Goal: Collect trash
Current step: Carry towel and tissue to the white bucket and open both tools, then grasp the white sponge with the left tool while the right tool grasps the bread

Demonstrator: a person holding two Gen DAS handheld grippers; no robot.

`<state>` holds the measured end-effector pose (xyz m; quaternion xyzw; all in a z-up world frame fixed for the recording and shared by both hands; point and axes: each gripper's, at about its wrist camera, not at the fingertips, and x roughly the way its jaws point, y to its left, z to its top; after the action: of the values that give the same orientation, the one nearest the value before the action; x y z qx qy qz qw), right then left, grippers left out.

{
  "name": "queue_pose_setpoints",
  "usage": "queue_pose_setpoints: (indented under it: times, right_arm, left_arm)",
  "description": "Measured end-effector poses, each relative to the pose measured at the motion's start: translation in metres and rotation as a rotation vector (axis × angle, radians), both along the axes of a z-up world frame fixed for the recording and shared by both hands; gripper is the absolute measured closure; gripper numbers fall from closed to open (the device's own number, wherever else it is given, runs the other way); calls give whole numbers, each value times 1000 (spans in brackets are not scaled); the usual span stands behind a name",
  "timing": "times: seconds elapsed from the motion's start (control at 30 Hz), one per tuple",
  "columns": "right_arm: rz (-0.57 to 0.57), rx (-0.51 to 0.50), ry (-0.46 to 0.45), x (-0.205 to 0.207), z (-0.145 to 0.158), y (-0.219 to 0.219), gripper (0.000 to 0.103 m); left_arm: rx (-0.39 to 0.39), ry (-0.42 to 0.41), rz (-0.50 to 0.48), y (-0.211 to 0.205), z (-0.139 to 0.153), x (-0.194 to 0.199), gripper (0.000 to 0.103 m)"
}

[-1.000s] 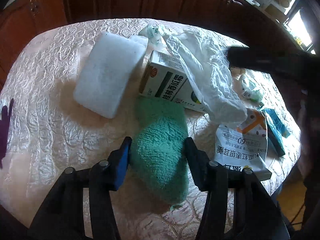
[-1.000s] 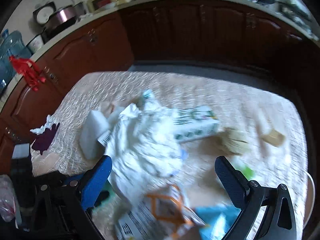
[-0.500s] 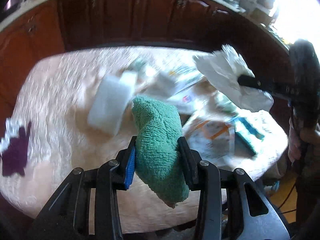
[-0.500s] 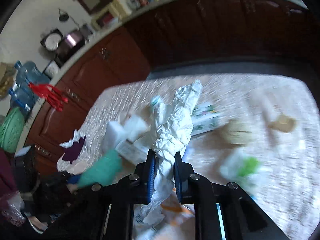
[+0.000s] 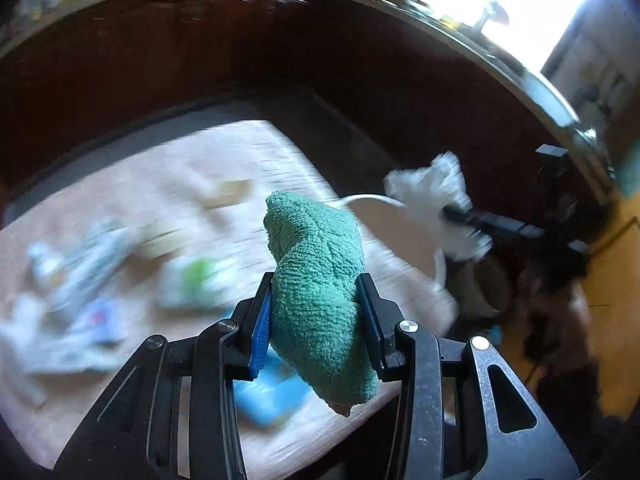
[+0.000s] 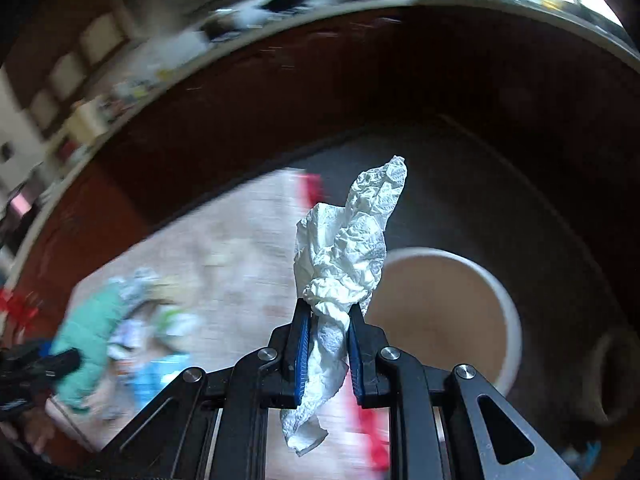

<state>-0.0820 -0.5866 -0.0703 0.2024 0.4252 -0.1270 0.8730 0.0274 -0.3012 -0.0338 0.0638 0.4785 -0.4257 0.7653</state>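
Carrying two pieces at once, we pinch the green cloth (image 5: 318, 300) in the left gripper (image 5: 316, 316) and the crumpled paper (image 6: 344, 264) in the right gripper (image 6: 326, 344), with the round bin (image 6: 508, 312) at three o'clock of the paper, so both can drop there.

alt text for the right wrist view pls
The right gripper is shut on a crumpled white paper towel, held up above a round white bin beside a blurred, littered table. The green cloth shows at far left.
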Motion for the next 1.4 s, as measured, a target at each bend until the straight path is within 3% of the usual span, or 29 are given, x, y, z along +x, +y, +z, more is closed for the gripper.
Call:
queue_pose_setpoints:
  times: [0.2,0.3,0.37,0.4,0.5,0.73,0.87,1.03,1.17,1.4]
  right_arm:
    - [-120,91,99,-28,-47,-57,87]
    - [-177,103,131,-35,-61,-70,85]
    - [-193,85,158,-37,-65,-73,67]
    - [-197,81,165,-38,-66,-73,52]
    - [-184,97,160,-37,-66,-71,49]
    - [-159,113,176,-37,-88,-70,49]
    - [-135,96,159,-34,-82,-57,49]
    - [-93,46,113,-26,-57,-30,48]
    - [-54,5,46,-20,-29,-3,38]
    - [40,-12,-61,-6,8,51,37]
  left_arm:
    - [-11,88,-79,-103,-22,-5,64]
    - [-13,88,-63,-127,-35,-6,59]
    - [-20,92,-47,-136,-44,-6,47]
    - [-19,102,-42,-138,-46,-5,44]
    - [-12,116,-52,-139,-51,-4,39]
    - [32,36,-9,-107,-41,-4,39]
    - [54,-26,47,-82,-35,-2,39]
    - [85,-111,109,-49,-26,-3,39]
    - [98,-167,156,-21,-20,-5,39]
    - [83,-217,237,29,1,-4,39]
